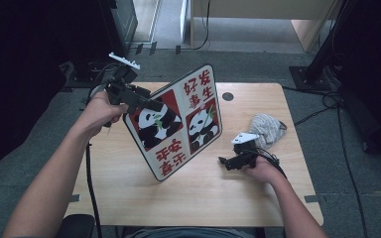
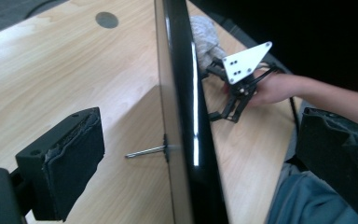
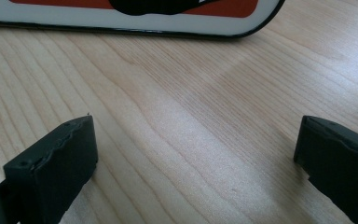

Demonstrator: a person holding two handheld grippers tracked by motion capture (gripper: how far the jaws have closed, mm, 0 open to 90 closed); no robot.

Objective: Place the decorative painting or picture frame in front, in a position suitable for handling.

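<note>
Panda board stood on edge, left gripper [image 1: 151, 105] just let go of its top edge.
Its jaws stand apart, the board [image 1: 178, 121] between them with neither pad pressing; it tilts on the table [image 1: 129, 198], probably propped by a rear stand. Next: back off without tipping it. Right gripper [image 1: 224, 161], jaws apart and empty, rests just right of the board. Count: one board, two grippers, one grey cloth [image 1: 267, 128] beyond the right gripper.

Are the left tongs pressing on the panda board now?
No, in the left gripper view the left tongs stand wide apart around the panda board, with gaps on both sides.
</note>
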